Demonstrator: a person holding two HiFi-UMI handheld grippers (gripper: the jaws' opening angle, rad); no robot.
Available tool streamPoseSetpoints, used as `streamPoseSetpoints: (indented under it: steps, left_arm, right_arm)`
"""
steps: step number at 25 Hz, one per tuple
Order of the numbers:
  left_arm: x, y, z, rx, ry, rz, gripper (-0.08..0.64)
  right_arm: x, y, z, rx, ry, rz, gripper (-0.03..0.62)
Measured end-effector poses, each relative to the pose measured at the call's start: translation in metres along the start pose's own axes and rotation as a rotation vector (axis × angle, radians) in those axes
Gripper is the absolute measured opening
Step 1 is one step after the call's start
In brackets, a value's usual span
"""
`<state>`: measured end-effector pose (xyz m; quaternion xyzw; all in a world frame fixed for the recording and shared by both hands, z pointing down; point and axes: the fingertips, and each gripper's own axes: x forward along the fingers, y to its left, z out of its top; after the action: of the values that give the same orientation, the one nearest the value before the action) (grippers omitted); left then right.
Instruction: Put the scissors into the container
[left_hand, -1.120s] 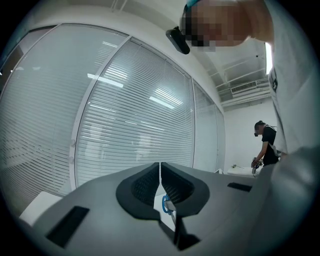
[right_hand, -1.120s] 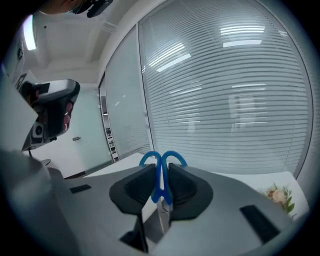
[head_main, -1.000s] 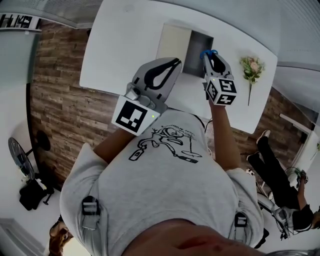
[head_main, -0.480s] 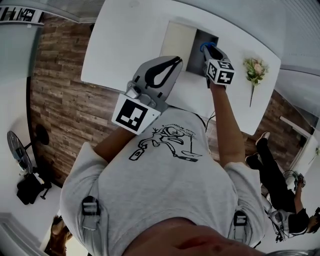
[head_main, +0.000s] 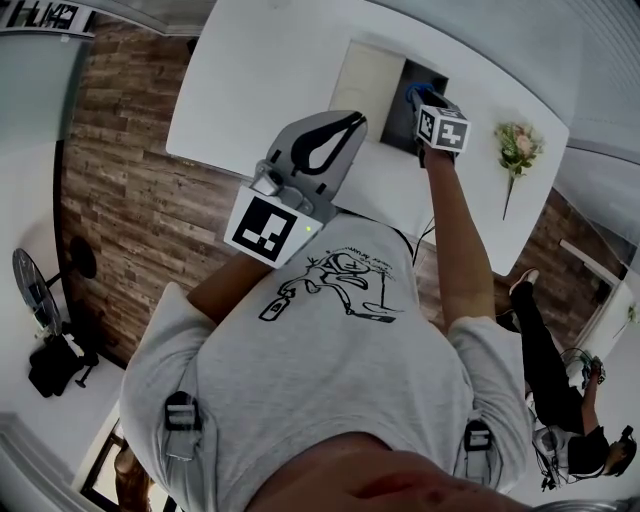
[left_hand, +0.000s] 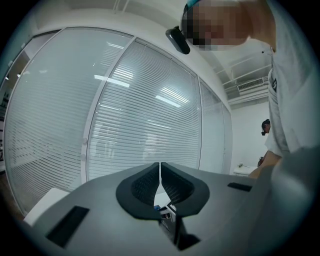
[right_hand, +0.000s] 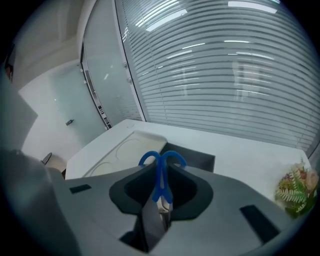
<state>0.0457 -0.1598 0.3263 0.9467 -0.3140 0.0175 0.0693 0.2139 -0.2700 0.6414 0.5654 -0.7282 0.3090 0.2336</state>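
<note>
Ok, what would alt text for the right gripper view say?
The right gripper clamps blue-handled scissors, handles forward. Ahead on the white table sits a dark open container beside a pale flat panel; a flower sprig lies at right.

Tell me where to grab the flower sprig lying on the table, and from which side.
Grip the flower sprig by its bare stem, coming straight down from above with the jaws across it. It lies flat on the table, and the stem is thin and plain; the bloom end would likely crush.
</note>
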Motion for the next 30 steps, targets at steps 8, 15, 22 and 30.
streamPoseSetpoints:
  steps: [8, 15, 22, 30]
  left_arm:
    - [-0.001, 0.004, -0.002, 0.0, 0.008, 0.003, 0.026]
    - [-0.001, 0.007, -0.004, -0.006, 0.012, 0.007, 0.026]
    - [-0.002, 0.009, -0.006, -0.01, 0.018, 0.024, 0.026]
    - [-0.008, 0.02, -0.008, -0.011, 0.029, 0.043, 0.026]
  right_arm:
    - [0.022, -0.004, -0.011, 0.015, 0.073, -0.017, 0.086]
    - [0.042, -0.011, -0.022, 0.048, 0.15, -0.034, 0.086]
    - [0.054, -0.018, -0.025, 0.014, 0.246, -0.059, 0.086]
    - [0.073, -0.01, -0.035, -0.009, 0.358, -0.072, 0.086]
